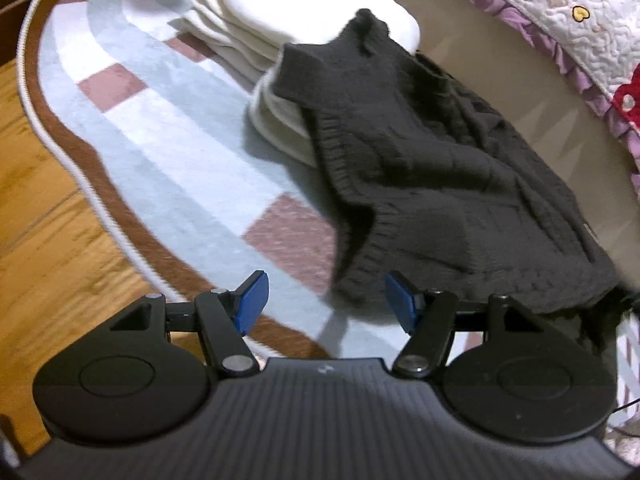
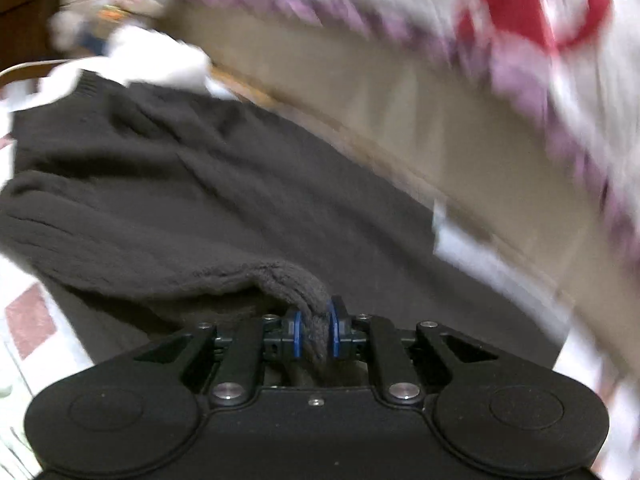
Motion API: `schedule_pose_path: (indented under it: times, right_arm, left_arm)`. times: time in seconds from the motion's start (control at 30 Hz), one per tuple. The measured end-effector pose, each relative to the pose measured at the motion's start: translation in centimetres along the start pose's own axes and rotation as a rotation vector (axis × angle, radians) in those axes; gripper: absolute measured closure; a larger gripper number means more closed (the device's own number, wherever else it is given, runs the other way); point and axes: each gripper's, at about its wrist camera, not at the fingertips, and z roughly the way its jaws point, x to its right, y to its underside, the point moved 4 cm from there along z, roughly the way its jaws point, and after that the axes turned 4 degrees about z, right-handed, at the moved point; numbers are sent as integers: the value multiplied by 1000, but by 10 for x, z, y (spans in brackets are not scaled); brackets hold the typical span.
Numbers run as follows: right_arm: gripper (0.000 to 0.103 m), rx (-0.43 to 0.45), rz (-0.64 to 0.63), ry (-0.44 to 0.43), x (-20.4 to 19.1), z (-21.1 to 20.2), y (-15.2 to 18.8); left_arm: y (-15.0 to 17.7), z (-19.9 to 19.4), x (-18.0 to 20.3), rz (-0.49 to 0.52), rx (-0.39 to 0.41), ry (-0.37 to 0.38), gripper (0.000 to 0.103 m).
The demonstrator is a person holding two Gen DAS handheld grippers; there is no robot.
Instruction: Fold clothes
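A dark grey knitted sweater [image 1: 432, 168] lies crumpled on the checked rug [image 1: 168, 152], partly over a pile of folded white clothes [image 1: 280, 36]. My left gripper [image 1: 326, 304] is open and empty, just in front of the sweater's ribbed near edge. In the right wrist view the same sweater [image 2: 208, 184] fills the middle. My right gripper [image 2: 314, 332] is shut on a bunched ribbed edge of the sweater and holds it raised above the rest of the cloth. This view is blurred.
A bed with a tan side panel [image 1: 516, 80] and a quilted cover with red and purple print [image 1: 560, 8] runs along the right. Wooden floor [image 1: 44, 208] lies left of the rug's brown border.
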Motion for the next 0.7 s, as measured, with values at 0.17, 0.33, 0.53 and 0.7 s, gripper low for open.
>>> schedule_pose_path:
  times: [0.17, 0.33, 0.53, 0.7]
  right_arm:
    - [86, -1, -13, 2, 5, 4, 6]
    - [74, -20, 61, -20, 19, 17, 2]
    - [37, -56, 295, 38, 78, 16, 20]
    - [44, -72, 622, 16, 135, 8, 44]
  left_arm:
    - [-1, 20, 5, -56, 2, 60, 37]
    - [-17, 36, 13, -32, 73, 53, 33]
    - [-26, 51, 33, -14, 37, 110, 32]
    - [-17, 63, 37, -55, -5, 142, 26]
